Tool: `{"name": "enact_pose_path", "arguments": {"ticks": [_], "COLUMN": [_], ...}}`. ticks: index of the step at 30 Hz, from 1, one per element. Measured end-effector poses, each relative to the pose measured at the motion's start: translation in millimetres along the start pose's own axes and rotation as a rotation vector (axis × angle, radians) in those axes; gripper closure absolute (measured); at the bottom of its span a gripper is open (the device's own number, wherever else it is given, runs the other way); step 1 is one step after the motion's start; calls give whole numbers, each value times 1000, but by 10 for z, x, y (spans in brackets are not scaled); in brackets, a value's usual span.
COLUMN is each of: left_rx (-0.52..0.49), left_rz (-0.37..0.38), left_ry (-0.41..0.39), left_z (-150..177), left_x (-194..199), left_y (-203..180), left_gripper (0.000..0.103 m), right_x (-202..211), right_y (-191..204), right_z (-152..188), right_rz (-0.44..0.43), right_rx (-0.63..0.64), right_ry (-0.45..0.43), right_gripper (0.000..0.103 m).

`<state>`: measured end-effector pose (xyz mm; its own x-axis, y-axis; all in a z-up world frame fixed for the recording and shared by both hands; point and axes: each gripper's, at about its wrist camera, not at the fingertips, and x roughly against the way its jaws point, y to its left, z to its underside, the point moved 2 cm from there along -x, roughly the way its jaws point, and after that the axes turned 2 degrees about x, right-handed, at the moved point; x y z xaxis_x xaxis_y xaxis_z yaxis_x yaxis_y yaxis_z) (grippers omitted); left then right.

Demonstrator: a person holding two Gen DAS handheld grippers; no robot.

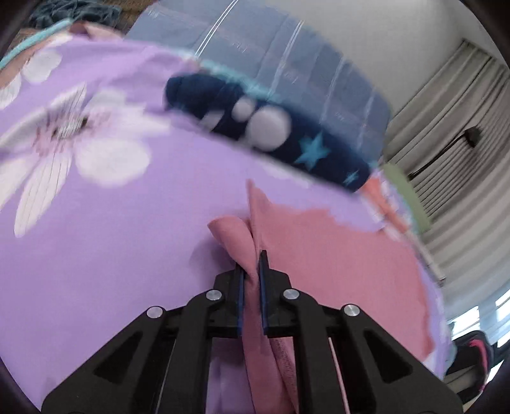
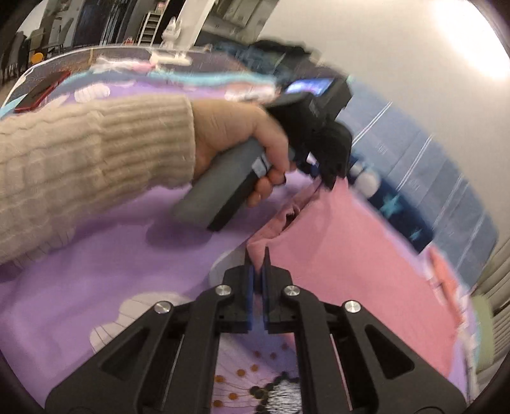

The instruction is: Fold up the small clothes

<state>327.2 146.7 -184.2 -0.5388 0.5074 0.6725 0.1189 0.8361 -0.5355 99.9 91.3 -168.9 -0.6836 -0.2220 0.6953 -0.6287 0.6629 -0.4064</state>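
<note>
A pink garment [image 1: 334, 254] lies on a purple flowered sheet [image 1: 111, 239]. My left gripper [image 1: 251, 259] is shut on a bunched fold of its edge, and pink cloth runs down between the fingers. In the right wrist view the same pink garment [image 2: 350, 261] spreads to the right. There my right gripper [image 2: 257, 254] is shut on its near corner. Further off, a hand in a beige knitted sleeve [image 2: 89, 159] holds the left gripper [image 2: 331, 178], whose tips pinch the garment's far edge. A dark blue garment [image 1: 271, 133] with white dots and light blue stars lies beyond the pink one.
A blue striped pillow [image 1: 287, 63] sits behind the dark blue garment. Curtains [image 1: 446, 159] hang at the right, past the bed's edge. A red flat object [image 2: 41, 92] lies on the sheet's far left in the right wrist view. More crumpled cloth [image 1: 73, 12] lies at the top left.
</note>
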Motion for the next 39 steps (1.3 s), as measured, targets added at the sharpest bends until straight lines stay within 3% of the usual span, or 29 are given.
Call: {"name": "enact_pose_path", "arguments": {"ticks": [3, 6, 8, 11, 15, 20, 21, 22, 24, 30, 39], "left_rx": [39, -5, -26, -71, -86, -96, -94, -91, -88, -104, -146], "left_rz": [42, -3, -16, -49, -58, -74, -73, -76, -82, -82, -70], "left_ry": [-30, -32, -13, 7, -7, -4, -1, 0, 10, 8, -16], "left_z": [24, 37, 41, 62, 52, -44, -66, -90, -138, -171, -311], "left_x": [118, 209, 197, 111, 32, -73, -96, -104, -120, -69, 43], "left_y": [86, 54, 1, -90, -157, -187, -188, -179, -165, -284, -760], "left_gripper": [87, 80, 78, 76, 65, 65, 67, 70, 92, 94, 94], "right_x": [-48, 99, 154, 11, -47, -185, -228, -259, -289, -20, 427], "right_y": [33, 16, 18, -17, 39, 94, 90, 94, 73, -393, -948], "right_z": [75, 97, 148, 217, 179, 57, 28, 11, 4, 6, 64], "right_rz": [-7, 13, 38, 39, 93, 153, 159, 150, 138, 65, 90], "right_rx": [9, 12, 7, -19, -6, 9, 8, 5, -12, -246, -424], "right_ry": [34, -3, 10, 109, 119, 115, 112, 115, 127, 55, -24], "right_gripper": [93, 62, 61, 59, 56, 59, 66, 84, 97, 98, 98]}}
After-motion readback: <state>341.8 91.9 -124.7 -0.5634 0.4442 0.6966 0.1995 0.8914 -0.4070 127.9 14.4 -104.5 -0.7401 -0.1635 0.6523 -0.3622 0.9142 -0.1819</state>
